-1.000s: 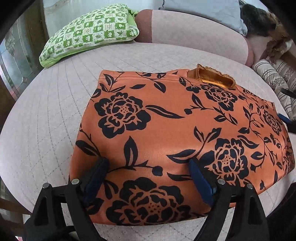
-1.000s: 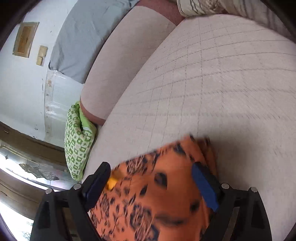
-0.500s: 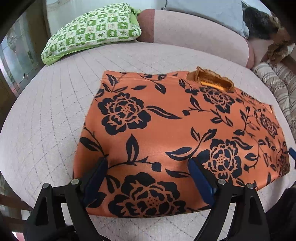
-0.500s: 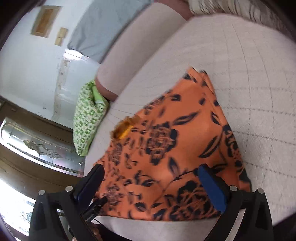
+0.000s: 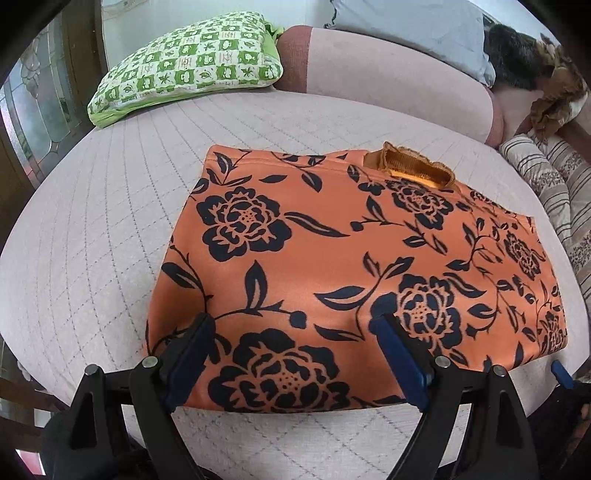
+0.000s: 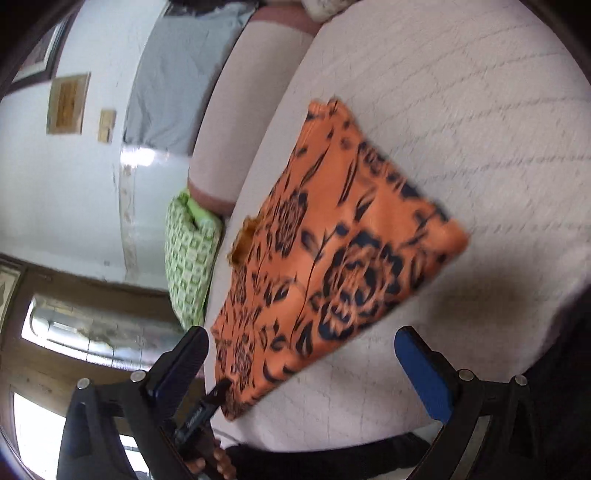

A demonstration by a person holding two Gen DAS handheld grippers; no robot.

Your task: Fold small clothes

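Note:
An orange garment with black flower print (image 5: pixel 351 266) lies folded flat in a rough rectangle on the pale quilted bed (image 5: pixel 92 229). Its orange waistband (image 5: pixel 410 168) shows at the far edge. My left gripper (image 5: pixel 295 332) is open and empty, its blue fingers over the garment's near edge. In the right wrist view the garment (image 6: pixel 332 251) lies ahead of my right gripper (image 6: pixel 299 350), which is open, empty and off the cloth. The left gripper's tip (image 6: pixel 207 410) shows at the bottom of that view.
A green checked pillow (image 5: pixel 188 66) lies at the bed's far left. A pink bolster (image 5: pixel 388 77) and a grey pillow (image 5: pixel 417 29) line the far side. Striped bedding (image 5: pixel 546 177) and a dark furry heap (image 5: pixel 524 59) are at the right.
My right gripper has pulled back and away from the garment, which now lies fully in its view. My left gripper has drawn back slightly. The garment has stayed folded.

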